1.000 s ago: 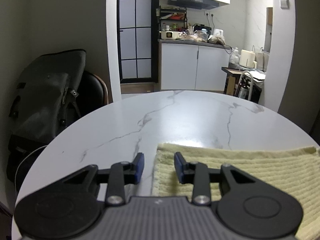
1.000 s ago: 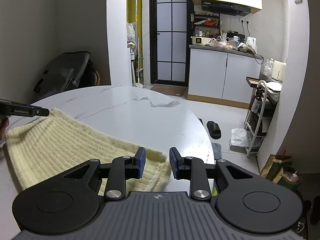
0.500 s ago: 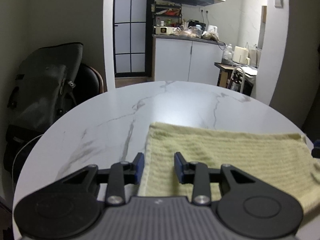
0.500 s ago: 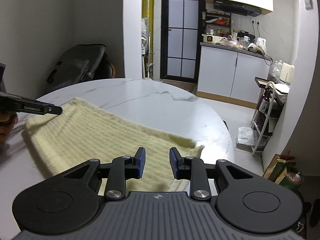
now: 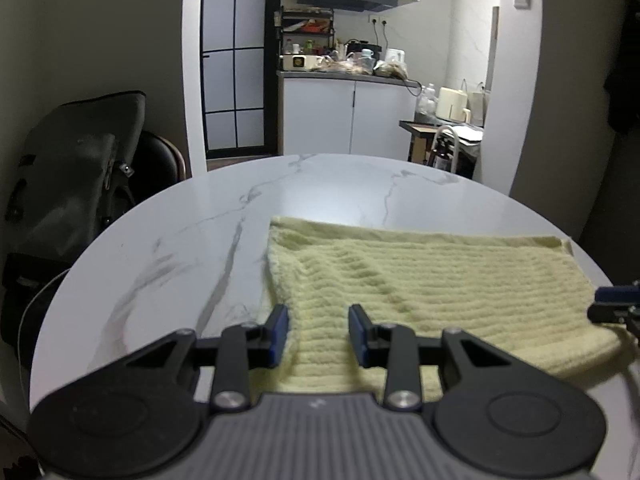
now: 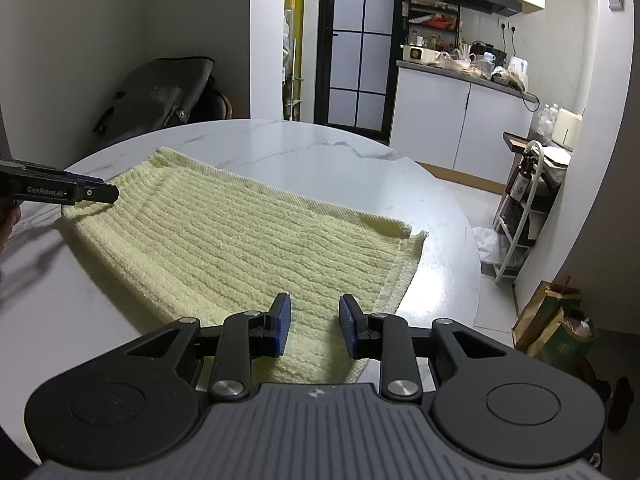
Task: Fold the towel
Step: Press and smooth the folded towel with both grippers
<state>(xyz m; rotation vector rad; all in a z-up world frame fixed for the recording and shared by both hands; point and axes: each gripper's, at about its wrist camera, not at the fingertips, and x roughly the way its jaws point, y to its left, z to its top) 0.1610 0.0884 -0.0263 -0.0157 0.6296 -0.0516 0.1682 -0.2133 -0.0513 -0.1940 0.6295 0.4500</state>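
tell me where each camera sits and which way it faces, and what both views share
Left wrist: rides the left hand-held gripper, looking along its fingers across the yellow towel toward the kitchen; the right hand-held gripper's tip shows at the right edge.
Right wrist: rides the right hand-held gripper, facing over the towel's other end; the left hand-held gripper and a bit of hand show at left.
Shared: towel, marble table, dark bag, kitchen counter.

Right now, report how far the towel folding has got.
Done: the yellow towel looks folded once already, a doubled edge showing at its far right corner, and it lies flat on the marble table. In hand: the left tongs and right tongs sit over its near edge at either end, jaws apart, gripping nothing. Left: pinch the near corners and make the next fold.
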